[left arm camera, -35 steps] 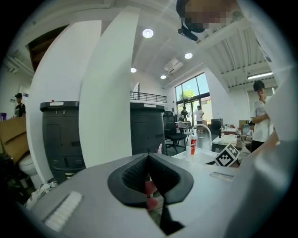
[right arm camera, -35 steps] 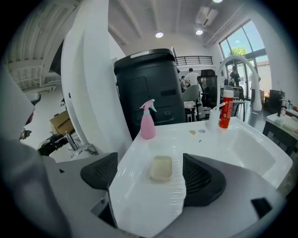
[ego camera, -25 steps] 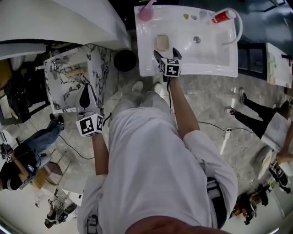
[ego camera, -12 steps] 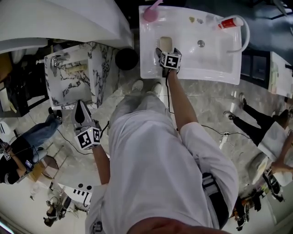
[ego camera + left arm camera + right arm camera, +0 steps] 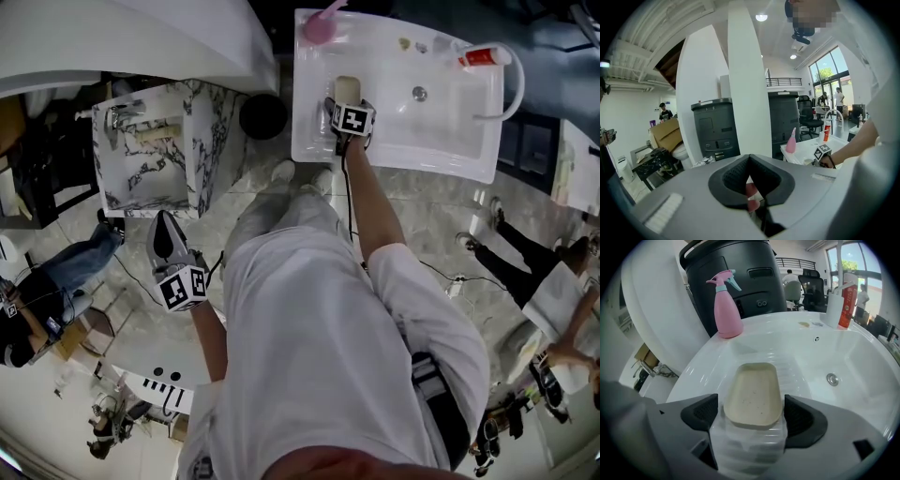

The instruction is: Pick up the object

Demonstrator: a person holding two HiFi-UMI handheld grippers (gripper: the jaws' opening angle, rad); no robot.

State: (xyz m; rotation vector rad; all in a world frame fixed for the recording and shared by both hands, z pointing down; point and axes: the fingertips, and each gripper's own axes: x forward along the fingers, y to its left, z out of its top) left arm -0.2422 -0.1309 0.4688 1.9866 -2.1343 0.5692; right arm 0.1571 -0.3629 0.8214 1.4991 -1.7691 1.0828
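A beige, rounded-rectangular soap dish (image 5: 753, 394) lies on the ribbed shelf of a white sink (image 5: 862, 362). My right gripper (image 5: 752, 417) is open, one jaw on either side of the dish's near end, with a small gap to each. In the head view the right gripper (image 5: 346, 101) reaches over the sink's front edge and the soap dish (image 5: 348, 86) shows just beyond it. My left gripper (image 5: 162, 223) hangs low at the left, away from the sink. In the left gripper view its jaws (image 5: 749, 158) are pressed together with nothing held.
A pink spray bottle (image 5: 727, 305) stands at the sink's back left; a red tube (image 5: 846, 301) and the faucet (image 5: 511, 80) are at the back right, the drain (image 5: 831, 378) to the right. A marble-patterned basin (image 5: 141, 159) and a black bin (image 5: 262, 117) stand left of the sink. People are nearby.
My right gripper has moved forward over the sink rim until its jaws flank the soap dish. My left gripper has dropped lower and back at my left side.
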